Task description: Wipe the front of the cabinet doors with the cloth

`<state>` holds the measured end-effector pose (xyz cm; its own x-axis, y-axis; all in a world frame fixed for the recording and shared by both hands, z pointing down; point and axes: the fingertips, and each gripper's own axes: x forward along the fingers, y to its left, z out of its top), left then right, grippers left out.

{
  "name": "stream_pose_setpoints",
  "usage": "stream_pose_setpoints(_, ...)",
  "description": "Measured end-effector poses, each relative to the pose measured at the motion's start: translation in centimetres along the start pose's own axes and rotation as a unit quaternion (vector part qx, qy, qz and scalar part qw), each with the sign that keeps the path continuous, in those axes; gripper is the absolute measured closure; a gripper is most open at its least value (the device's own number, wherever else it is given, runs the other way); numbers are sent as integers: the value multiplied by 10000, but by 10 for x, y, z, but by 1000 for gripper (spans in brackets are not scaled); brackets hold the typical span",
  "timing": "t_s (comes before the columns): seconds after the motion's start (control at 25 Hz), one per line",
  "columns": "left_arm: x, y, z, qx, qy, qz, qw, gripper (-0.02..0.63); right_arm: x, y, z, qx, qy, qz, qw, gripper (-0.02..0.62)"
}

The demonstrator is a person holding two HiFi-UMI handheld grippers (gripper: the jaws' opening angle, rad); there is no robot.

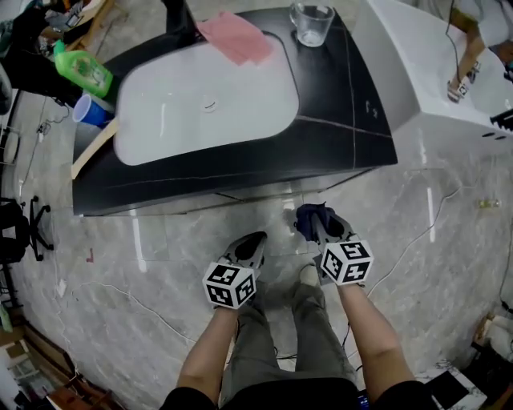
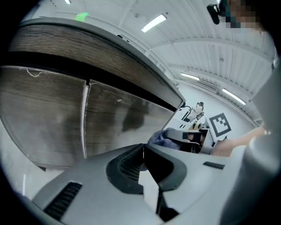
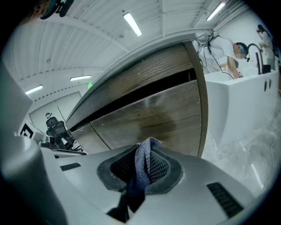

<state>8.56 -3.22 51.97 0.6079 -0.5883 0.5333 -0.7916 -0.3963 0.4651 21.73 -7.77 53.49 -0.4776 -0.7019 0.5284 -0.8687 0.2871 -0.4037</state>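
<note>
The wood-grain cabinet doors point(image 3: 162, 118) stand under the black countertop point(image 1: 337, 96), seen from low down in both gripper views. My right gripper point(image 3: 141, 169) is shut on a blue-grey cloth point(image 3: 142, 165), a short way in front of the right door. In the head view the cloth point(image 1: 311, 218) bunches at that gripper's tip just below the counter's front edge. My left gripper point(image 2: 142, 165) is shut with nothing in it, low before the left door point(image 2: 44, 114); the door seam point(image 2: 84, 118) runs upright there.
On the counter are a white sink basin point(image 1: 160, 120), a pink cloth point(image 1: 236, 36), a clear glass point(image 1: 312, 22), a green bottle point(image 1: 82, 70) and a blue cup point(image 1: 90, 110). A white unit point(image 1: 433, 80) stands to the right. Marble floor point(image 1: 160, 264) lies below.
</note>
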Motion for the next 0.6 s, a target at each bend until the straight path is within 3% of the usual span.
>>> stream_pose_setpoints(0.6,-107,40,31,-151,-323,343,9988,597,2,120,27,-265,80,348,9990,543)
